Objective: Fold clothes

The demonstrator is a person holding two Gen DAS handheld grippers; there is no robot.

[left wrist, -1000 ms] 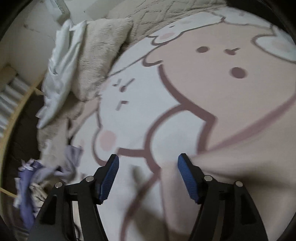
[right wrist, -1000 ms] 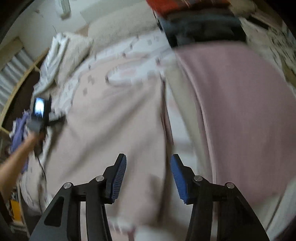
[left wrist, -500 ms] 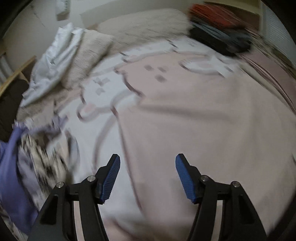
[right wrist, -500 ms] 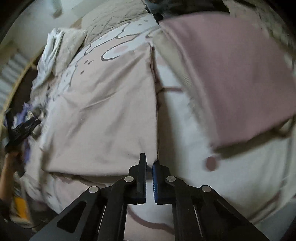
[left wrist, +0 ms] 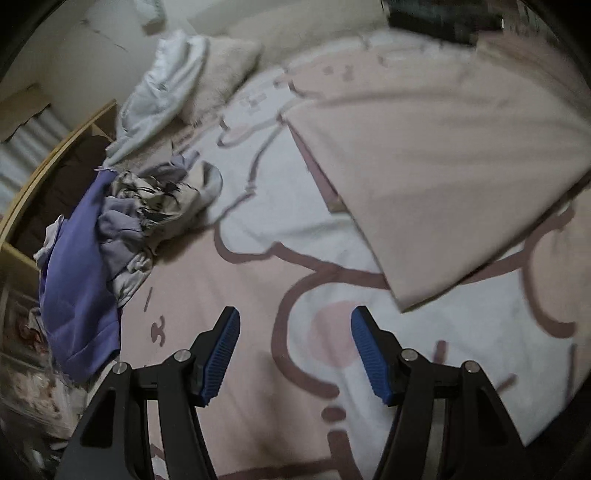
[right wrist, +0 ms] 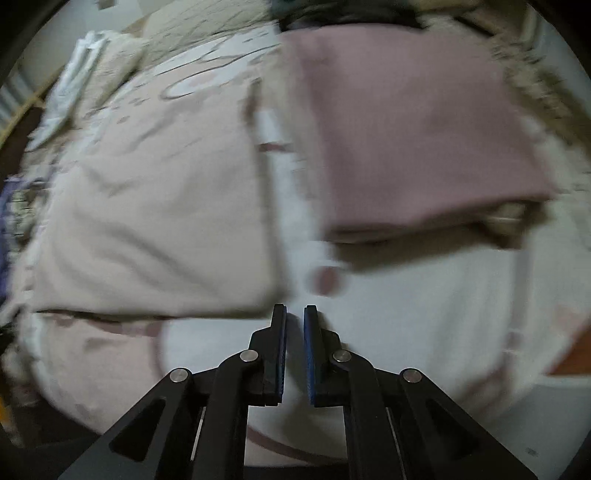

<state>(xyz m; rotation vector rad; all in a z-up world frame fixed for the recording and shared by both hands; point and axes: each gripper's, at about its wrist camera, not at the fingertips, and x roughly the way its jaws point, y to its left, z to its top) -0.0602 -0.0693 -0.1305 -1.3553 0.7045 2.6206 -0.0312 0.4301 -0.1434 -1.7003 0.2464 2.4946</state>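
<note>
A folded pale pink garment [left wrist: 436, 173] lies flat on the cartoon-print bed cover [left wrist: 258, 295]; it also shows in the right wrist view [right wrist: 155, 221]. A folded mauve garment [right wrist: 413, 125] lies to its right. A heap of unfolded clothes, purple and patterned [left wrist: 110, 221], sits at the bed's left edge. My left gripper [left wrist: 295, 350] is open and empty above the cover, between the heap and the pink garment. My right gripper [right wrist: 294, 343] is nearly closed with a thin gap, holding nothing, just in front of the pink garment's near corner.
A fluffy beige pillow [left wrist: 221, 74] and a white crumpled cloth [left wrist: 162, 88] lie at the head of the bed. A wooden bed frame [left wrist: 48, 162] runs along the left. Dark folded clothes [right wrist: 343, 14] are stacked at the far side.
My left gripper has swung left and back, bringing the clothes heap into view. My right gripper closed from open about a second ago and has stayed nearly closed, near the pink garment's corner.
</note>
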